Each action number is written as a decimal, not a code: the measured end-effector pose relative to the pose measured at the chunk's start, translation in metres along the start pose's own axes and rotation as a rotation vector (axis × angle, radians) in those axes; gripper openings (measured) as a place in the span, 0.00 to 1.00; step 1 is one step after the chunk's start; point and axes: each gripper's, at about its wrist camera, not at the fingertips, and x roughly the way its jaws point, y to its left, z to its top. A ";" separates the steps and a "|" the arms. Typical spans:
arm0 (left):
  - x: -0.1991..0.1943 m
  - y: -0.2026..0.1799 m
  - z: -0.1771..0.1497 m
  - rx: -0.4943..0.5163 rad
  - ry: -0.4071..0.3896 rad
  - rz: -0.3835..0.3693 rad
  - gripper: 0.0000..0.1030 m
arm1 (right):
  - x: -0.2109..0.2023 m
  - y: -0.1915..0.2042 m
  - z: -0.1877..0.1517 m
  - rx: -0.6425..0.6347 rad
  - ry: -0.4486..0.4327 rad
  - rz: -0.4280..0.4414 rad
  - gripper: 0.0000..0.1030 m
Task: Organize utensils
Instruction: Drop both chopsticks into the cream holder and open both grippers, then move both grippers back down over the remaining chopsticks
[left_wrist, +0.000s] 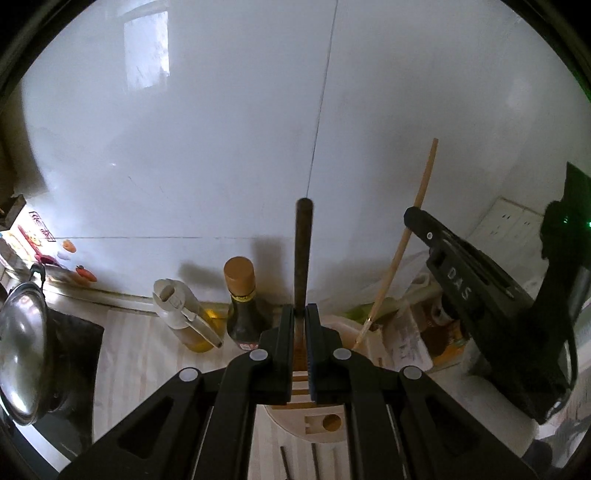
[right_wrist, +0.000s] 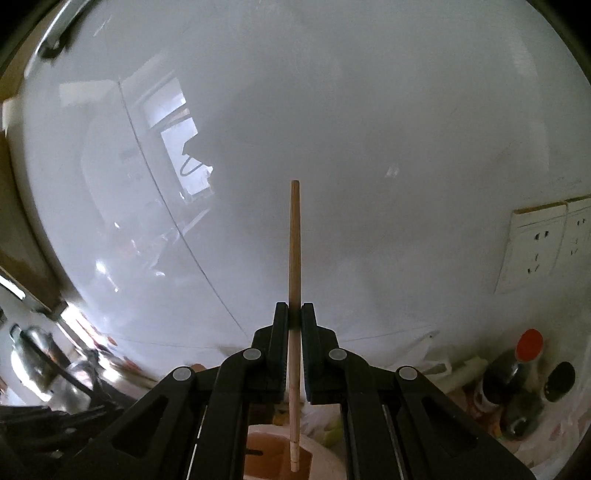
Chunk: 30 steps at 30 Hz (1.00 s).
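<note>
My left gripper (left_wrist: 303, 317) is shut on a dark brown stick-like utensil (left_wrist: 303, 251) that stands upright above a cream wooden utensil holder (left_wrist: 295, 428) with slots and a round hole. To the right, my right gripper (left_wrist: 412, 218) is shut on a pale wooden chopstick (left_wrist: 402, 247) that leans, its lower tip over the holder's back part. In the right wrist view, the right gripper (right_wrist: 294, 314) pinches the same chopstick (right_wrist: 294, 251) near its middle. Its lower end hangs just above or inside the holder (right_wrist: 325, 454); I cannot tell which.
An oil bottle (left_wrist: 184, 317) and a dark sauce bottle (left_wrist: 242, 299) stand by the white tiled wall, left of the holder. A steel pot lid (left_wrist: 22, 362) is at far left. Two dark sticks (left_wrist: 284, 461) lie on the counter. Wall sockets (right_wrist: 535, 247) and more bottles (right_wrist: 517, 369) are at right.
</note>
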 end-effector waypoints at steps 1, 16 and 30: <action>0.003 0.002 0.000 -0.008 0.003 0.002 0.05 | 0.004 0.000 -0.003 -0.008 0.015 0.014 0.07; -0.017 0.035 -0.023 -0.098 -0.111 0.125 1.00 | -0.045 -0.030 -0.029 0.020 0.148 -0.036 0.66; 0.003 0.033 -0.137 -0.117 0.043 0.174 1.00 | -0.114 -0.059 -0.118 0.015 0.229 -0.181 1.00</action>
